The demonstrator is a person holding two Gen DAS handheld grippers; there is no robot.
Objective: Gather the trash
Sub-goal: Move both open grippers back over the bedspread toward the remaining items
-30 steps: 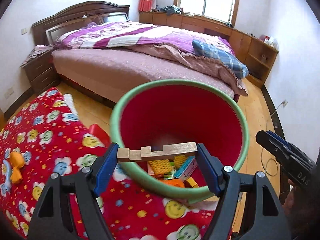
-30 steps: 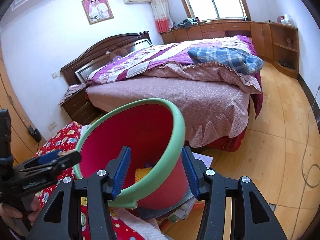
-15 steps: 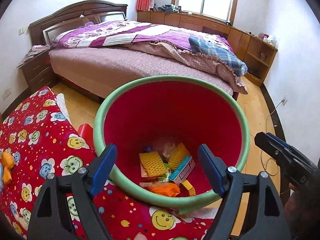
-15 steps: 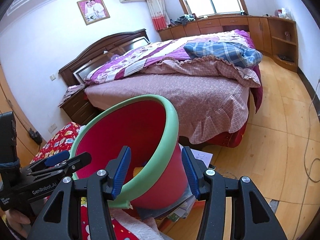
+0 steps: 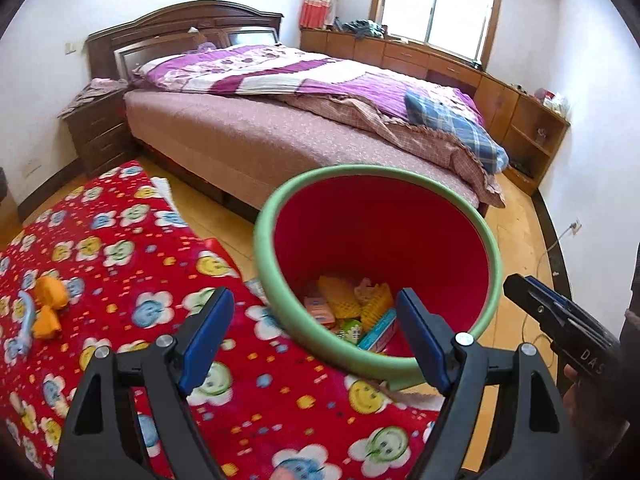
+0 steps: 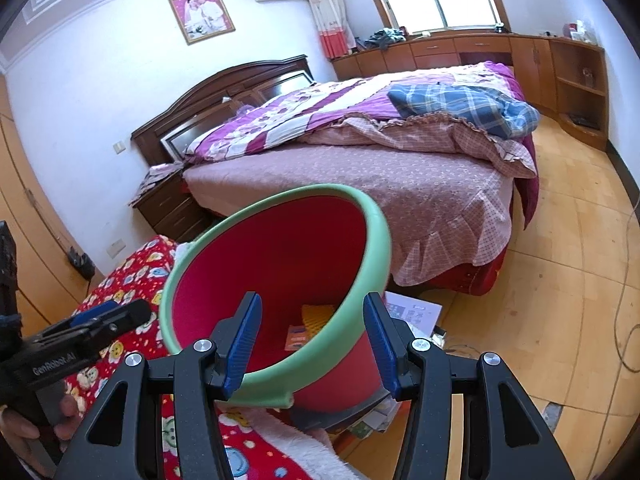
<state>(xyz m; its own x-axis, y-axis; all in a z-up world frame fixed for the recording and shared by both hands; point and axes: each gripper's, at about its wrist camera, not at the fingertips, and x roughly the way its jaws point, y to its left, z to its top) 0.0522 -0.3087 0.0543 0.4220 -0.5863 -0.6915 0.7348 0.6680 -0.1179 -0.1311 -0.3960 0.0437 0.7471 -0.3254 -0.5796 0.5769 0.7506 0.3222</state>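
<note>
Several scraps already lie inside red bin; orange bits remain on flowered blanket. Left hand-held gripper spread, empty; right hand-held gripper pinches bin's green rim

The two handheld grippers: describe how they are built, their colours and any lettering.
Both the left gripper and the right gripper have black plastic frames with triangular cut-outs, silver pivot bolts and ribbed blue finger pads. White lettering shows on their sides: "GenRobot.AI" on the left one, partly cut "DAS" on the right.
</note>
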